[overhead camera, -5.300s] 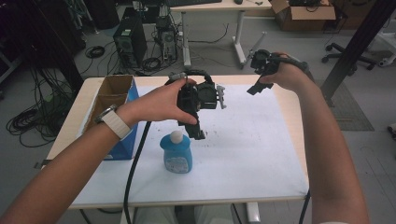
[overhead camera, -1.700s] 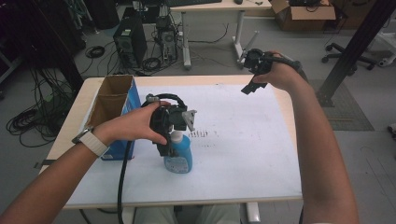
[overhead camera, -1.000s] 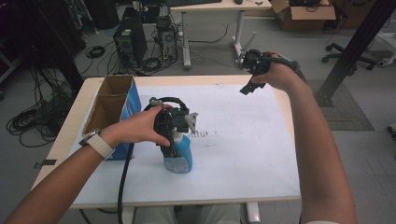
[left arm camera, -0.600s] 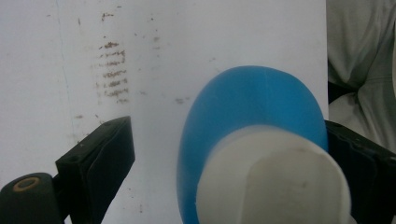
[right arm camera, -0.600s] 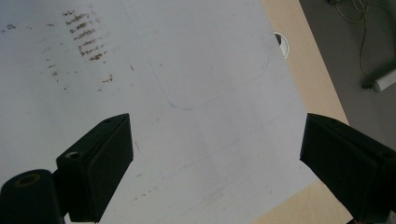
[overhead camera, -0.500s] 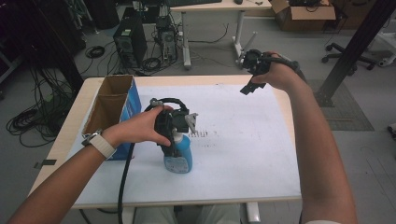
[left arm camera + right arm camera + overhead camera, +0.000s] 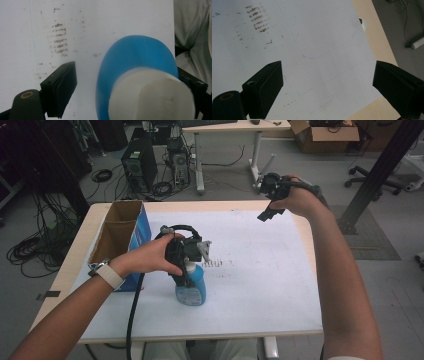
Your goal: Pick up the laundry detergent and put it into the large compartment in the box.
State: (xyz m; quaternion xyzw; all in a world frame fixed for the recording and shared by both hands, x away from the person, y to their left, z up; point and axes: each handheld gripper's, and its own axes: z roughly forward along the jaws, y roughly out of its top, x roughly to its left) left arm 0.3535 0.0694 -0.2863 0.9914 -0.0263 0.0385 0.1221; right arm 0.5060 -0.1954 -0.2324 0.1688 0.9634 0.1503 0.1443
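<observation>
Bottle [image 7: 191, 287] stands upright on the table [image 7: 260, 270], cap between the closing left gripper [image 7: 125, 82] jaws; one pad seems clear, so probably ungripped. Lifting remains; right gripper [image 7: 327, 87] hangs open, empty.

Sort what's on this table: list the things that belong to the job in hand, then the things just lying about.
In the job:
- blue bottle with its white cap, standing on the table
- left gripper, jaws around the cap and just closing; a gap shows beside one jaw

Lying about:
- cardboard box, open, at the table's left edge
- right gripper, jaws open, held over the far right corner
- brown smudges on the white sheet
</observation>
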